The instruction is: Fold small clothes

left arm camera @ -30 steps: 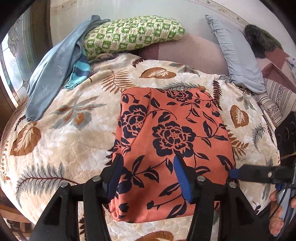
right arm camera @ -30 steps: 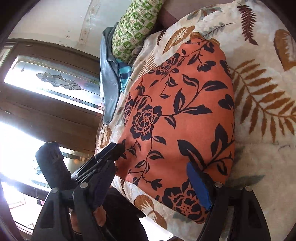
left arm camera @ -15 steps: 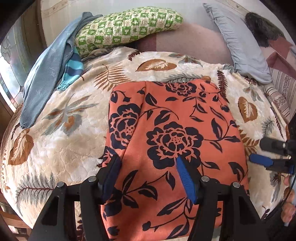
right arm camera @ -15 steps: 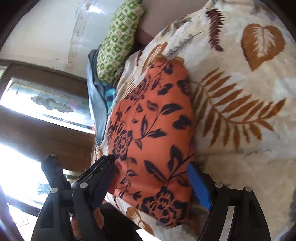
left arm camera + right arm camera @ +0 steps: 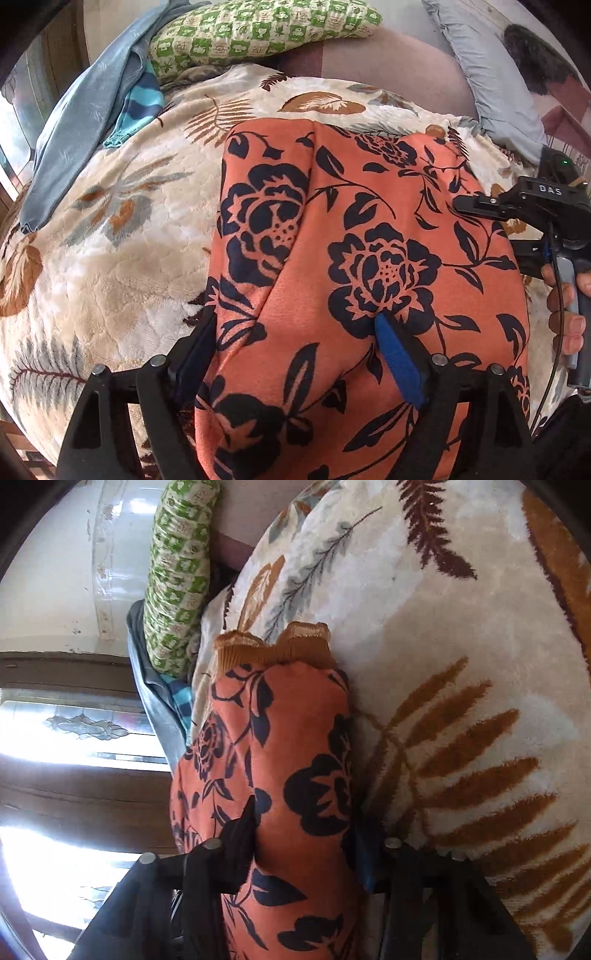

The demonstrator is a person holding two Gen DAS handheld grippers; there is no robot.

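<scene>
An orange garment with dark blue flowers (image 5: 369,229) lies flat on a cream leaf-patterned blanket (image 5: 110,258). My left gripper (image 5: 295,350) hangs low over its near left part, jaws opening. One finger stands just off the left edge and the blue pad (image 5: 397,362) rests on top of the cloth. My right gripper (image 5: 303,834) is rolled on its side at the garment's right edge, jaws closing. The garment (image 5: 295,738) bunches between its fingers and both touch it. A tan ribbed hem (image 5: 273,646) shows at the far end. The left wrist view catches the right gripper (image 5: 484,225) at the right.
A green checked pillow (image 5: 258,33) and a grey pillow (image 5: 491,74) lie at the head of the bed. A blue-grey garment (image 5: 81,122) and a teal striped cloth (image 5: 140,103) sit at the far left. A hand (image 5: 565,306) holds the right gripper's handle. A bright window (image 5: 74,738) lies beyond.
My left gripper sank closer to the garment and its jaws widened. My right gripper slid out to the garment's right edge, rolled over, and its jaws narrowed onto the cloth.
</scene>
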